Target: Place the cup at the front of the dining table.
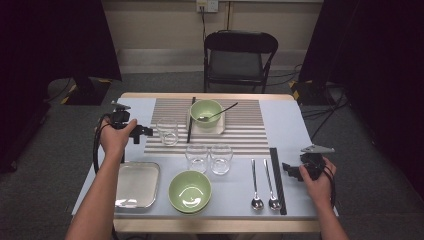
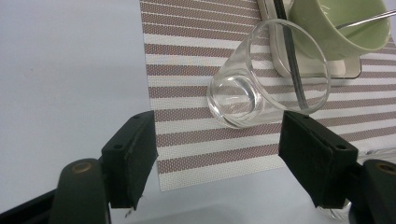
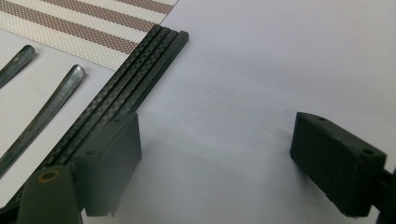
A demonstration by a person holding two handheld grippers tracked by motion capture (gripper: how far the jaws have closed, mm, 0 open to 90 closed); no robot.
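Left gripper [image 1: 146, 132] held at the left edge of the striped mat [image 1: 250, 131], pointing at a glass [image 1: 168, 132] that stands upright on the mat's left part; jaws spread, nothing between them. In the left gripper view the gripper [image 2: 217, 154] has the glass [image 2: 266, 77] just ahead of its jaw tips, apart from both, with bare mat [image 2: 196, 70] showing in the gap. Behind the glass: a green bowl [image 2: 338, 28] on a white dish [image 2: 317, 67], a dark chopstick [image 2: 292, 51] lying alongside. Right gripper [image 1: 289, 169] hangs near the table's right edge, just right of the black chopsticks [image 1: 278, 180]; jaws spread, holding nothing. In the right gripper view the gripper [image 3: 215, 156] has its left jaw over the chopsticks [image 3: 135, 74]; contact cannot be told. Right jaw over bare table [image 3: 261, 70]. Two spoons [image 1: 264, 186] lie left of the chopsticks. Two more glasses [image 1: 209, 159] stand side by side near the mat's front edge; a second green bowl [image 1: 190, 191] and a metal tray [image 1: 136, 184] sit at the near side
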